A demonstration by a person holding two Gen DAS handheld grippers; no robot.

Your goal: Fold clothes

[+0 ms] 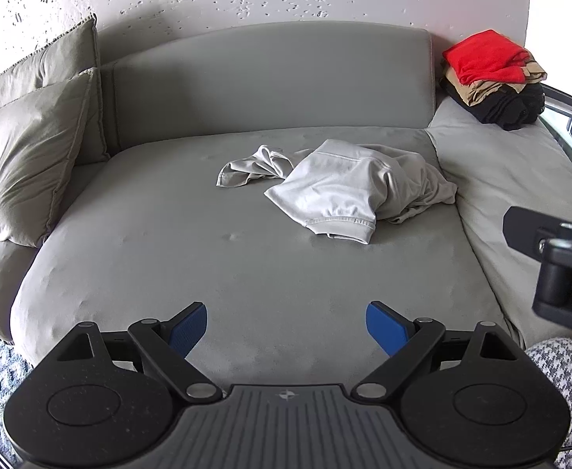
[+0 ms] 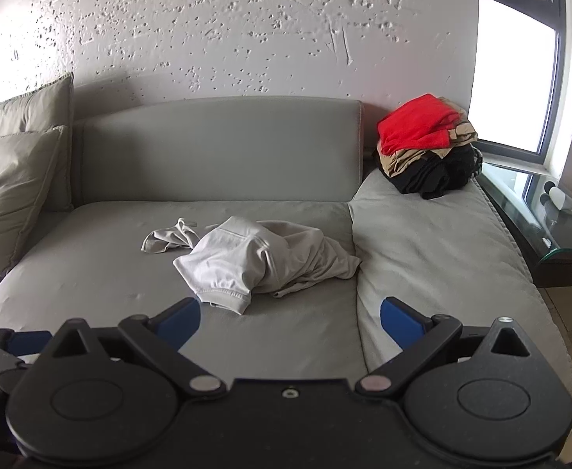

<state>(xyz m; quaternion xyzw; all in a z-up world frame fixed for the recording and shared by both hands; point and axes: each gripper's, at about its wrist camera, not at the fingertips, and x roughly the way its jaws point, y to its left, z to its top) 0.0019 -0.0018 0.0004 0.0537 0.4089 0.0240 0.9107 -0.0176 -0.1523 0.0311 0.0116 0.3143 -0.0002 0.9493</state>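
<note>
A crumpled light grey shirt [image 1: 344,187] lies in a heap on the grey sofa seat [image 1: 168,258], one sleeve cuff toward me; it also shows in the right wrist view [image 2: 254,262]. My left gripper [image 1: 286,326] is open and empty, hovering over the seat's front edge, well short of the shirt. My right gripper [image 2: 290,322] is open and empty, just in front of the shirt's cuff. The right gripper's body [image 1: 559,265] shows at the right edge of the left wrist view.
A stack of clothes, red on top of tan and black [image 1: 493,78] [image 2: 426,144], sits on the sofa's far right cushion. Two grey pillows [image 1: 24,148] lean at the left. A glass side table [image 2: 551,222] stands at the right under a window.
</note>
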